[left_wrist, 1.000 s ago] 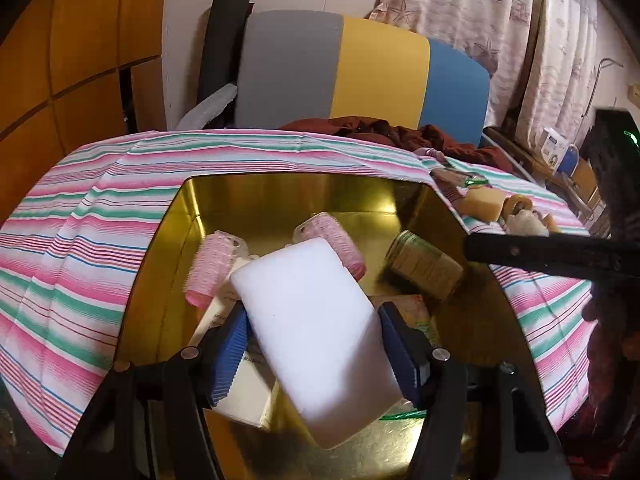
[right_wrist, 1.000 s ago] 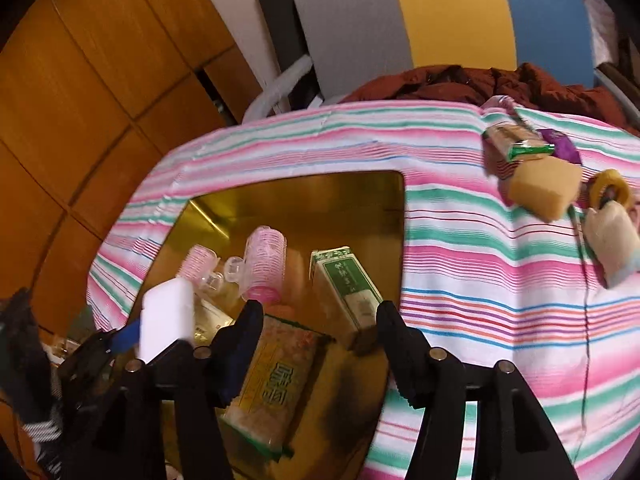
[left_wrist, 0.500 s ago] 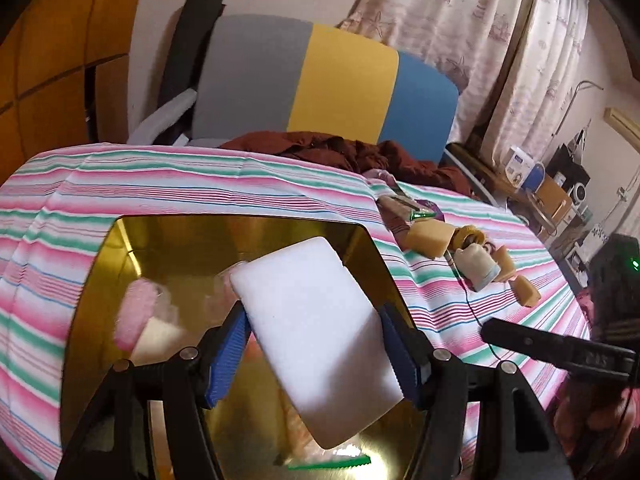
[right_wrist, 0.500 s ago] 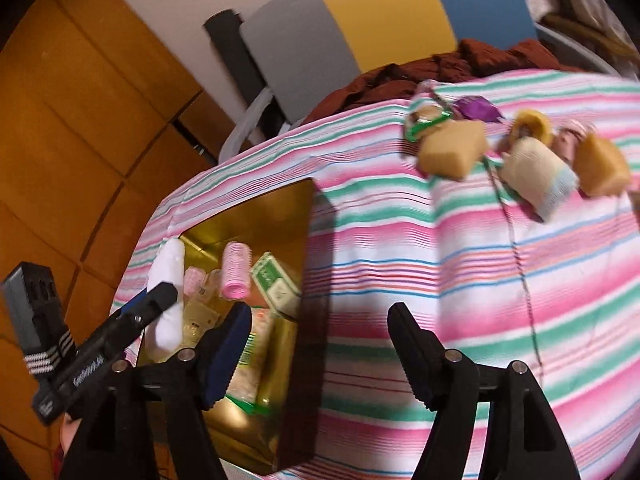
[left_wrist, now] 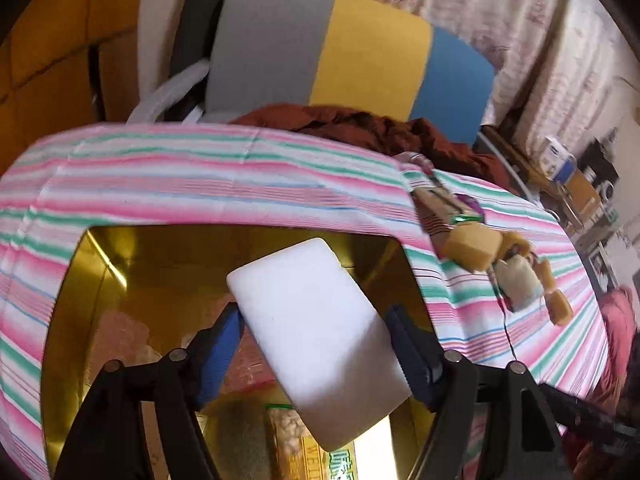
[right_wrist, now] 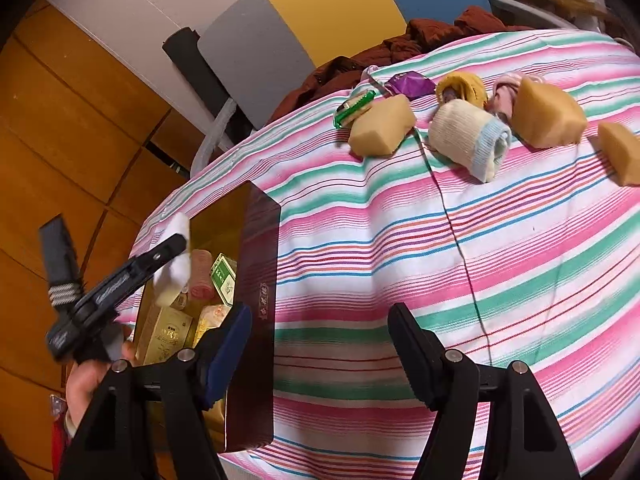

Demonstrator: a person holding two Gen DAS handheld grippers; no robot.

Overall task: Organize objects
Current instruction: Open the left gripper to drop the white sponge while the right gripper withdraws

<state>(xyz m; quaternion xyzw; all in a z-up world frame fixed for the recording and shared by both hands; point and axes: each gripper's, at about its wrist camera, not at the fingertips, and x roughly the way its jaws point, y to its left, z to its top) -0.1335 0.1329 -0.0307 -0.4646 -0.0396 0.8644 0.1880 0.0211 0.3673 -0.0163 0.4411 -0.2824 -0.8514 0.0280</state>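
Observation:
My left gripper (left_wrist: 316,344) is shut on a white foam sponge (left_wrist: 316,336) and holds it above the open gold tin box (left_wrist: 120,264). The same sponge (right_wrist: 174,256) and box (right_wrist: 256,248) show at the left of the right wrist view. The box holds pink hair rollers (right_wrist: 200,280), a green-and-white packet (right_wrist: 224,278) and gold packets. My right gripper (right_wrist: 320,336) is open and empty over the striped cloth, right of the box. Tan sponges (right_wrist: 382,126), a rolled cream sock (right_wrist: 470,138), a purple wrapper (right_wrist: 410,84) and a green snack pack (right_wrist: 354,106) lie far right.
A pink, green and white striped cloth (right_wrist: 460,260) covers the table. A thin dark cord (right_wrist: 456,232) runs across it. A grey, yellow and blue chair back (left_wrist: 340,56) and a dark red garment (left_wrist: 360,128) stand behind the table. Wooden panels are at the left.
My right gripper has swung right, away from the box, over the cloth toward the loose objects. My left gripper has kept the white sponge and shifted over the box.

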